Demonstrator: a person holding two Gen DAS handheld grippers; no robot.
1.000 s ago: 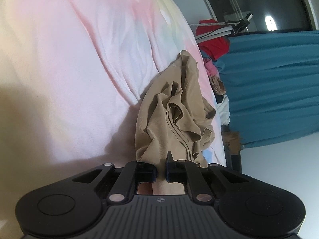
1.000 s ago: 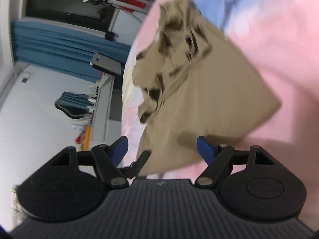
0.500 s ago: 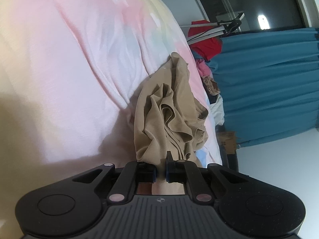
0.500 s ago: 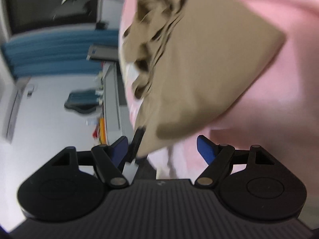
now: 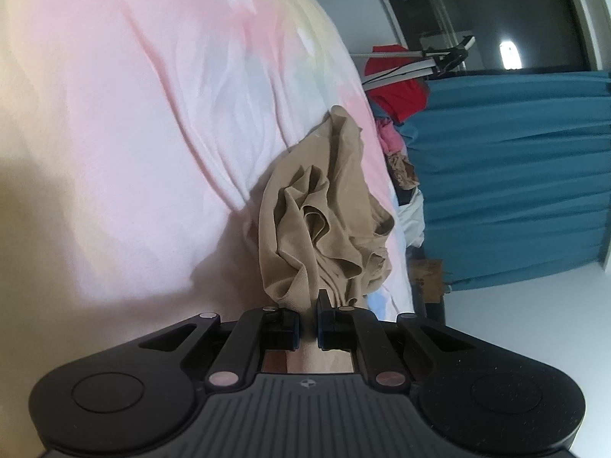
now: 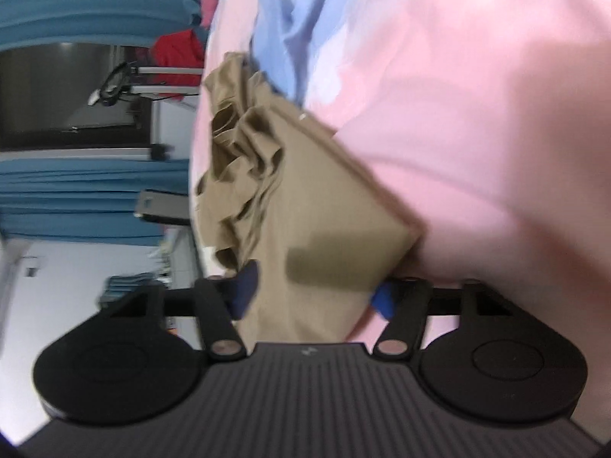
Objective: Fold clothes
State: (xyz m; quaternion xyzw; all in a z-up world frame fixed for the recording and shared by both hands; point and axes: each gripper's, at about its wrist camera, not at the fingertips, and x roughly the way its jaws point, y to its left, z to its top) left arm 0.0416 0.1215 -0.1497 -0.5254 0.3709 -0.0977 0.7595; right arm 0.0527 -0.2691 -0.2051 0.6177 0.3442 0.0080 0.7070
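nearest in the left wrist view, the left gripper (image 5: 308,324) has its black fingers drawn nearly together, clamped on a bunched edge of the tan garment (image 5: 324,225); the pinched part itself is hidden between the pads. in the right wrist view, which is blurred, the right gripper (image 6: 313,294) stands with its blue-padded fingers spread wide and a flat corner of the tan garment (image 6: 305,221) lying between them, covering part of each pad; whether the pads touch the cloth cannot be told. the garment is thin, soft knit, smooth on one flap and crumpled into deep ruffled folds farther out. it lies on a bed sheet (image 5: 133,133), pastel pink, yellow and blue, softly creased. beyond are teal pleated curtains (image 5: 515,191), a red cloth (image 5: 397,93) and a dark window (image 5: 496,19), cut off at the edge.
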